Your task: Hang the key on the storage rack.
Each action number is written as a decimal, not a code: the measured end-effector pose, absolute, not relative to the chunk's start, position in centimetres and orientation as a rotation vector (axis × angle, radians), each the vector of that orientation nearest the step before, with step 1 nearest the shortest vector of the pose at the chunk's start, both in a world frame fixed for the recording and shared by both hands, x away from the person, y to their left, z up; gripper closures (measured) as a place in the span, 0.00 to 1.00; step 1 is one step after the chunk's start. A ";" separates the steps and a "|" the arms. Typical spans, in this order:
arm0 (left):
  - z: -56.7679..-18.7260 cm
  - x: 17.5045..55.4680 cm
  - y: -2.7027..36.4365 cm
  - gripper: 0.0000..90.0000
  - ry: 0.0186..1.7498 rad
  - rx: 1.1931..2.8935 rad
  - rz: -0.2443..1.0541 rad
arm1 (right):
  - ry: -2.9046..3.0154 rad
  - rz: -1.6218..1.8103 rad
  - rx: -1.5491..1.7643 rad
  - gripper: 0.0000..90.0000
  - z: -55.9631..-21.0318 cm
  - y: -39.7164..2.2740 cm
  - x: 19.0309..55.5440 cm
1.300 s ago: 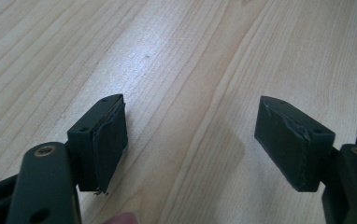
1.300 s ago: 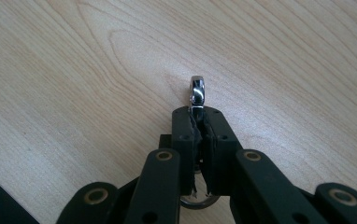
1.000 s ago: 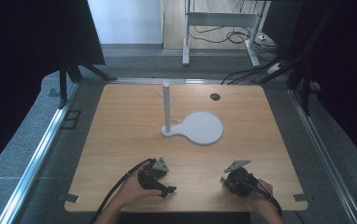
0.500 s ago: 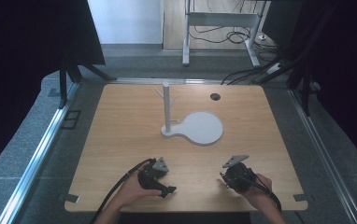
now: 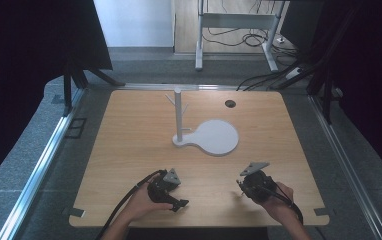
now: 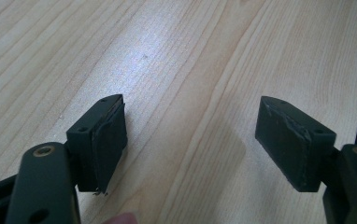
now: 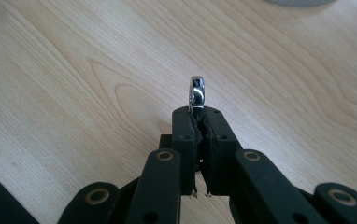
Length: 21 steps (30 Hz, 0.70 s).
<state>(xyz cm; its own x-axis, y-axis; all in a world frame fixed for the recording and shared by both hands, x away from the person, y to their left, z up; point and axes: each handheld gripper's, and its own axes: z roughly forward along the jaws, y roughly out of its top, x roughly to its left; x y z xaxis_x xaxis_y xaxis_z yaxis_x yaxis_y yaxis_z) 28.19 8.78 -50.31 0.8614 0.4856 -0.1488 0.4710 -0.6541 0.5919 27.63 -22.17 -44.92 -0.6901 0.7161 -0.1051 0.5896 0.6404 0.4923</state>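
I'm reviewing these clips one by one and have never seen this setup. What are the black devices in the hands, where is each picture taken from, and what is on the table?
A person sits at a light wooden table and holds a black two-jawed hand tool in each hand; no robot arm is involved. The high view looks down from above the person. Each other picture comes from a camera riding on one tool, looking along its jaws.

The left claw stands open over bare wood, holding nothing. The right claw is shut on a small shiny silver metal ring, which sticks up from between the pads.

On the table stands a white branched stand on a round flat base. Near the far edge is a small dark round hole.
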 end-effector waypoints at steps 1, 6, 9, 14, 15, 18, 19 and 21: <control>-50.3 28.2 8.8 0.28 0.690 2.388 0.030 | 2.567 0.622 1.047 0.94 -44.8 -22.2 27.7; -50.3 28.2 8.8 0.28 0.693 2.386 0.031 | 2.560 0.625 1.037 0.94 -44.2 -22.0 28.0; -50.3 28.2 8.8 0.28 0.693 2.386 0.031 | 2.547 0.632 1.035 0.94 -43.7 -21.8 28.3; -50.3 28.2 8.8 0.28 0.691 2.389 0.030 | 2.542 0.643 1.015 0.94 -42.8 -21.1 29.1; -50.3 28.2 8.8 0.28 0.691 2.389 0.030 | 2.540 0.644 1.003 0.94 -42.7 -20.9 29.3; -50.3 28.2 8.8 0.28 0.689 2.389 0.028 | 2.540 0.636 0.998 0.94 -42.3 -20.4 29.8; -50.3 28.2 8.8 0.28 0.690 2.389 0.028 | 2.535 0.631 0.991 0.94 -42.2 -20.2 30.0; -50.3 28.2 8.8 0.28 0.690 2.388 0.030 | 2.541 0.630 0.980 0.94 -42.0 -20.0 30.4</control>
<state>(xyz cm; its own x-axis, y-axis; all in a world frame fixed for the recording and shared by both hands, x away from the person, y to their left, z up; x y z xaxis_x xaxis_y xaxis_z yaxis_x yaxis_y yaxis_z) 28.19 8.79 -50.30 0.8615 0.4856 -0.1482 0.4707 -0.6545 0.5917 30.43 -20.02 -42.01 -0.7019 0.6952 -0.1552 0.5420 0.6626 0.5169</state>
